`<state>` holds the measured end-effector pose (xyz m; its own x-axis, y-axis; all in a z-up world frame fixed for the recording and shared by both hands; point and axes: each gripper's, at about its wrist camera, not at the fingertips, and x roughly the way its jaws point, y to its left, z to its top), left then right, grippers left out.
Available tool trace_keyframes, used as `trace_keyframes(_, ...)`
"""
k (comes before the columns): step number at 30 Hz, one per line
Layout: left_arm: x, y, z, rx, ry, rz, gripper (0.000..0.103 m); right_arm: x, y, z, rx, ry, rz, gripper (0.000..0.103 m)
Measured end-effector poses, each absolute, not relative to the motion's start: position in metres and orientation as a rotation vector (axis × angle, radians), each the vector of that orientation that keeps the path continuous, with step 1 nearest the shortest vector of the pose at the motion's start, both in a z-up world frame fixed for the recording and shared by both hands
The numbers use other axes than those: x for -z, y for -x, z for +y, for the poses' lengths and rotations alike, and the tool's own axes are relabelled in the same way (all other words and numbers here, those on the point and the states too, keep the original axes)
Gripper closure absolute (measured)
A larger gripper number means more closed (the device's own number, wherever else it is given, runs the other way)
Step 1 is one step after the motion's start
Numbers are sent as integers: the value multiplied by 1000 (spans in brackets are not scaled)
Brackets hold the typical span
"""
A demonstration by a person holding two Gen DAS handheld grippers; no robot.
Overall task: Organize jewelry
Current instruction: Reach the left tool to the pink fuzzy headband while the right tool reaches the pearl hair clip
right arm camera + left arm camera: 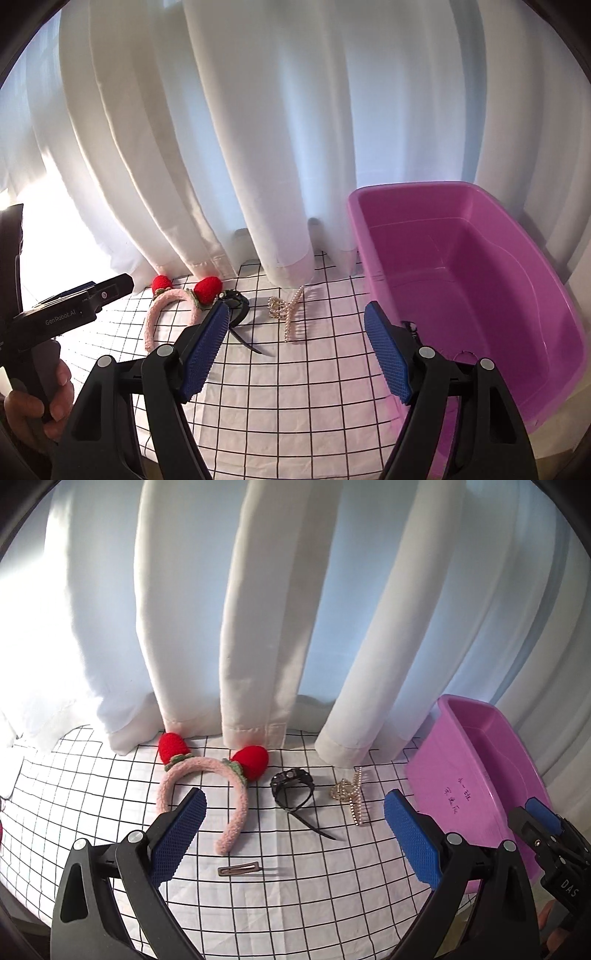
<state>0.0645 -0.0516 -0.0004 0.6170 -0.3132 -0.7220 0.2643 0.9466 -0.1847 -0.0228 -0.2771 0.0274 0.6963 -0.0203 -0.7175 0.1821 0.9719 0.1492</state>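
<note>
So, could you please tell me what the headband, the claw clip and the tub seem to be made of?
The headband looks like fuzzy pink plush, with red knitted-looking strawberries, matte and soft. The claw clip is lined with glossy pearl-like beads, probably plastic, on a gold-toned frame. The tub appears to be smooth moulded purple plastic with a slight sheen.

1. Daylight is coming through the white curtain [255, 602], backlighting both views and giving the folds a cool bluish cast.
2. Left of the curtain's middle folds, the light is blowing out to pure white glare in both views.
3. In front of the curtain, the watch [293, 788] and the hair clip [238, 870] are casting short, soft shadows on the grid cloth [314, 893].
4. The purple tub [480, 280] is tinting the cloth beside it pink.
5. Fisheye distortion is bending the curtain folds and grid lines, and dark vignetting is closing the corners.
6. Focus is holding reasonably sharp throughout.
</note>
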Motion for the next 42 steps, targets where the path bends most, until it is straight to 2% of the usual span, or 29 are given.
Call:
trace_keyframes(9,23,-82,19,201,119,872,8,-10,-8,-235,35,-180,844,31)
trace_keyframes(21,78,-108,92,54,136,946,8,49,-39,-217,43,-178,952,31)
trace_keyframes(42,161,-168,70,63,49,1041,8,124,-75,-238,126,-191,1043,31)
